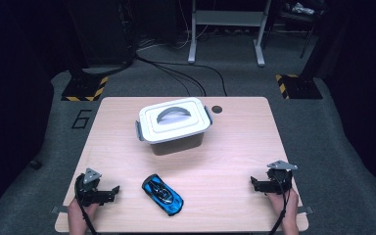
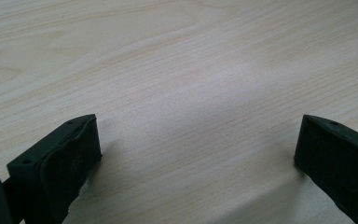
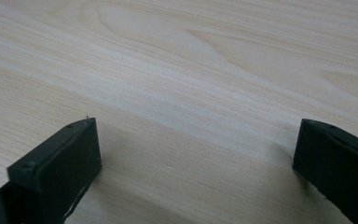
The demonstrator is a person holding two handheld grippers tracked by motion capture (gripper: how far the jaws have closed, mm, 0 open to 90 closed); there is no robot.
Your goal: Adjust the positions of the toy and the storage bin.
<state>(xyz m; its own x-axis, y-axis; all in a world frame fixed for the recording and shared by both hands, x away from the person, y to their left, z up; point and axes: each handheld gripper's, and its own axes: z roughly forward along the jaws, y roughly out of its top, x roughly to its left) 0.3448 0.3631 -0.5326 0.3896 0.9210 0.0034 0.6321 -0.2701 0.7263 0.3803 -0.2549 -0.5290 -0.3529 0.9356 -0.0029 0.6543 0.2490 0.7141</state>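
A blue toy car (image 1: 163, 194) lies on the wooden table (image 1: 235, 142) near its front edge, angled from upper left to lower right. Behind it stands a box with a white lid (image 1: 174, 118), grey side latches and a grey handle, lid on. My left gripper (image 1: 111, 190) rests at the front left, pointing right toward the car, jaws wide apart with nothing between them. My right gripper (image 1: 254, 184) rests at the front right, pointing left, also open and empty. In the left gripper view (image 2: 198, 144) and the right gripper view (image 3: 196, 144) the jaws stand over bare wood.
A small dark round hole (image 1: 217, 109) sits in the tabletop right of the box. Grey carpet surrounds the table, with cables, stand bases with yellow-black stripes (image 1: 84, 89) and a white frame (image 1: 226, 29) behind.
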